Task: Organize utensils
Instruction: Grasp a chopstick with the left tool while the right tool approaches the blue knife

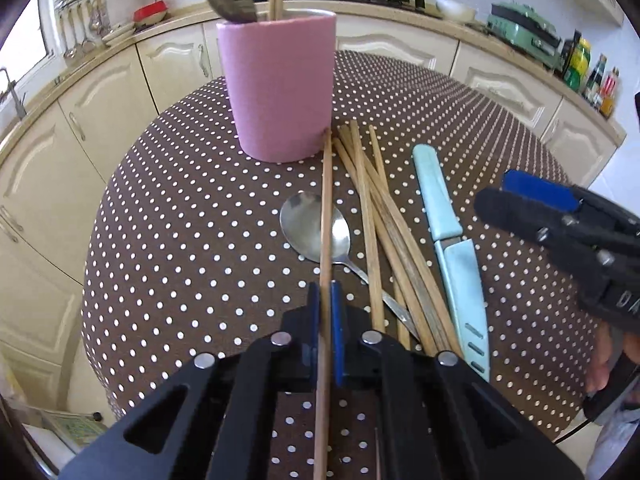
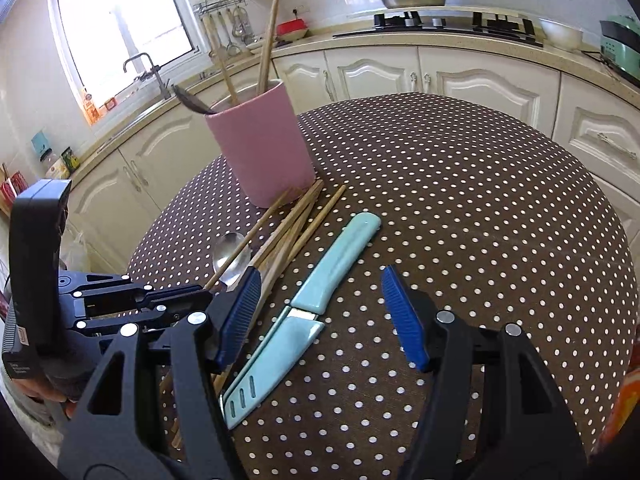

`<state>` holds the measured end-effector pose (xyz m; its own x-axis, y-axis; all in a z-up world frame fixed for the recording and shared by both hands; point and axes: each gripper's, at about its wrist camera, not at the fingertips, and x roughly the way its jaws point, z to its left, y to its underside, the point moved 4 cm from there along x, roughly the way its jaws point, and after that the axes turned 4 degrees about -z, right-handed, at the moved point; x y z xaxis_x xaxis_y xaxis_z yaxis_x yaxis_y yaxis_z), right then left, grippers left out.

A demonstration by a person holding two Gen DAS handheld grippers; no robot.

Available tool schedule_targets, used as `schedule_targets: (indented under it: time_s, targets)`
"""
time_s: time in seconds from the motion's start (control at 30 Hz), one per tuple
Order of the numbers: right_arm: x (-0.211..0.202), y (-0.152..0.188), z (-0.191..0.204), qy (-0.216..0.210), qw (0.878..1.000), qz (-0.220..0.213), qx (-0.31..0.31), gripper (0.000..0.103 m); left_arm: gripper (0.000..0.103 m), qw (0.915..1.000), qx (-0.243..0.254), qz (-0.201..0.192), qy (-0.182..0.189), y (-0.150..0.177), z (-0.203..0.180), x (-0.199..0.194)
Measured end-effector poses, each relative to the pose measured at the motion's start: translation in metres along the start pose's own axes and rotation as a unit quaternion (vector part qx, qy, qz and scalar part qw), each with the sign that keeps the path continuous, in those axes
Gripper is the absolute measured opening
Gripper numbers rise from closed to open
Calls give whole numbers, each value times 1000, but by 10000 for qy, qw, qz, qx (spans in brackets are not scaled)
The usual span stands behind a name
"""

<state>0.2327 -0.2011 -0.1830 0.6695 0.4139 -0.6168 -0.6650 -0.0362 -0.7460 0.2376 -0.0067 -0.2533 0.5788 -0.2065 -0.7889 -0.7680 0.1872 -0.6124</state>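
Left gripper [image 1: 325, 304] pinches one chopstick [image 1: 326, 208], whose far end touches the pink cup [image 1: 276, 88] ahead. Right gripper [image 2: 320, 316] is spread above the blue knife [image 2: 296, 312]. Between both grippers lie loose chopsticks [image 1: 380, 216] and a spoon [image 1: 304, 228].

Your left gripper [image 1: 325, 312] tilts steeply down toward the pink cup [image 1: 278, 84], its blue pads pinched tight on a single chopstick [image 1: 326, 216]. Your right gripper [image 2: 320, 316] (jaws standing wide apart, gripping nothing) hangs nearer you than the cup, to its right, pads either side of the knife [image 2: 304, 312].
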Motion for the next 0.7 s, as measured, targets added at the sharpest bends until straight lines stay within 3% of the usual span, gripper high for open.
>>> schedule_targets:
  time_s: [0.1,0.17,0.27,0.37,0.5,0.7]
  targets:
    - [12,1,13,48,9992,256,-316,62,6,9996,-128,-247,109,9,9,-17]
    - [21,1,20,111,9979,433,-464,50,6,9986,-246,-433,180,15,13,-31]
    - [32,2,26,183,9960,658,-578,37,6,9968,-470,-649,53,23,25,-49]
    - [45,0,31,200,9932,929,-670,35,6,9937,-804,-760,-195,30,44,-61]
    - [56,-8,34,250,9897,1233,-688,34,6,9915,-1121,-450,-481,37,69,-54]
    - [74,-24,40,333,9767,1913,-916,32,7,9915,-1237,-14,-414,32,82,-37]
